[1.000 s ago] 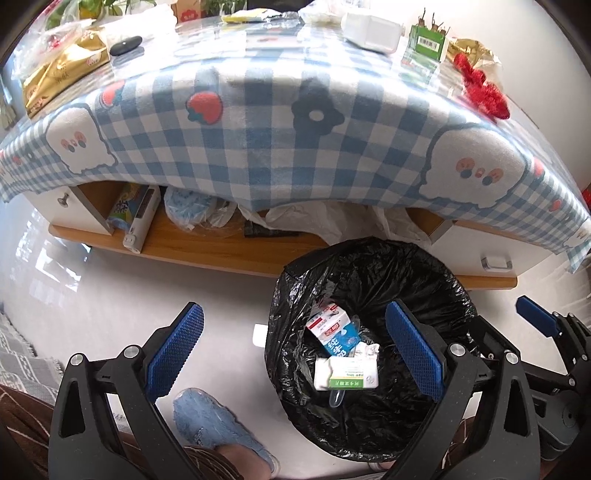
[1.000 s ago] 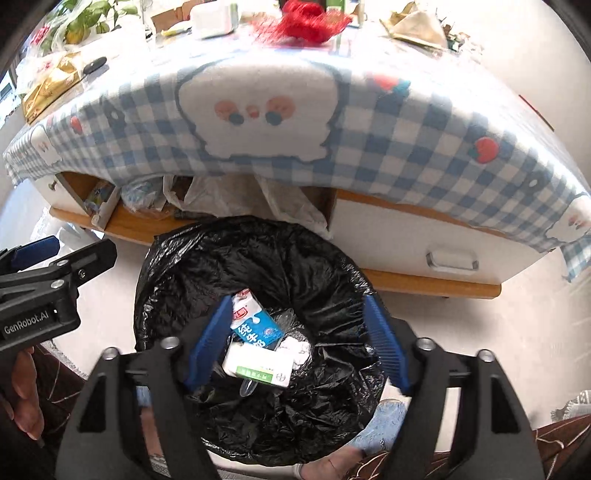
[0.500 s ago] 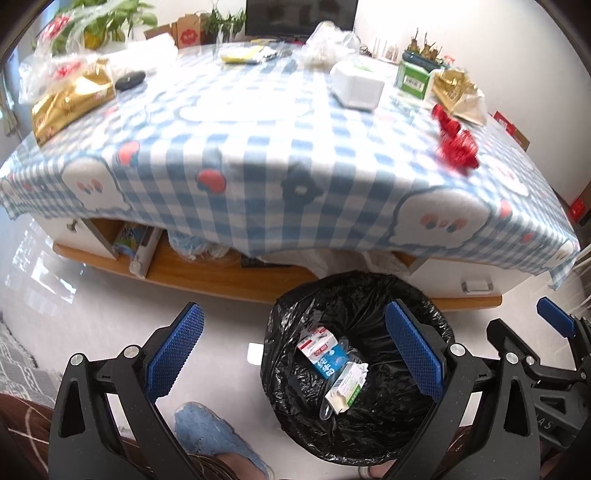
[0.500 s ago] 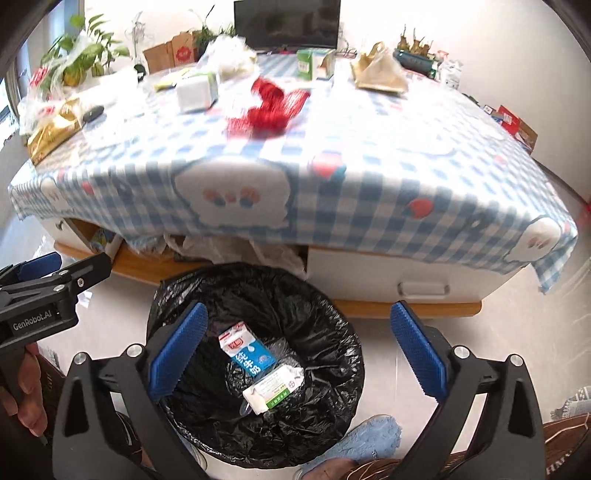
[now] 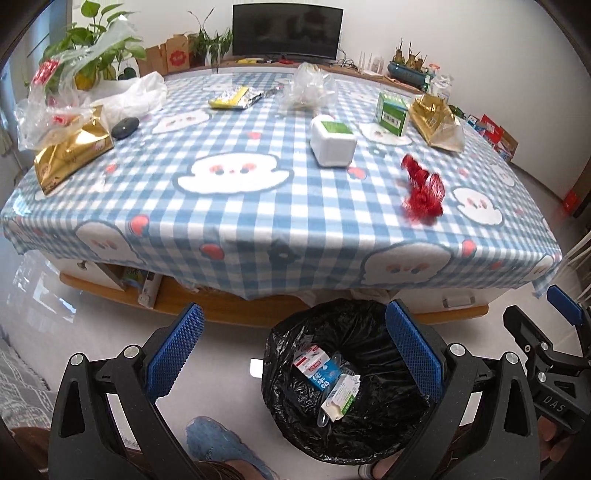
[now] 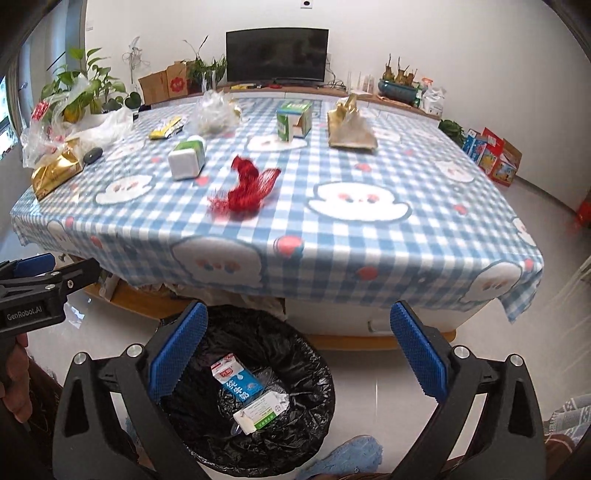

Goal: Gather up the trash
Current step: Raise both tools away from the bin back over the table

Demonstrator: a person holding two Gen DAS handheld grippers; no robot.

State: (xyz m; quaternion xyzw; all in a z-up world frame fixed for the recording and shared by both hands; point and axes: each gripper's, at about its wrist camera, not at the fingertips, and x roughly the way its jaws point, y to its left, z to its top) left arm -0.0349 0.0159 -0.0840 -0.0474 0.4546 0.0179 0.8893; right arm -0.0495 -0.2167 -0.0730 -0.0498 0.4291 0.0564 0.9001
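Note:
A bin lined with a black bag (image 5: 373, 328) (image 6: 295, 343) stands on the floor in front of the table. In it lie a blue milk carton (image 5: 317, 367) (image 6: 238, 382) and a white-green carton (image 5: 341, 397) (image 6: 260, 410). On the checked tablecloth (image 5: 236, 221) lie a red net (image 5: 423, 194) (image 6: 247, 190), a white box (image 5: 332, 144) (image 6: 186, 157), a green carton (image 5: 391, 112) (image 6: 293, 120), gold bags (image 5: 70, 147) (image 6: 349, 127), a yellow wrapper (image 5: 234, 98) and clear plastic (image 5: 308, 86). My left gripper (image 5: 293, 354) and right gripper (image 6: 297, 354) are open and empty above the bin.
White plastic bags (image 5: 125, 94) and plants (image 5: 92, 55) sit at the table's far left. A dark mouse-like object (image 5: 125, 127) lies near the gold bag. A monitor (image 5: 286, 31) stands behind. A shelf (image 5: 221, 302) under the table holds clutter. A slippered foot (image 5: 221, 443) is by the bin.
Both grippers have risen and tilted up from over the bin, so the table top now shows. The right gripper opened wider and the white-green carton dropped to rest in the bin.

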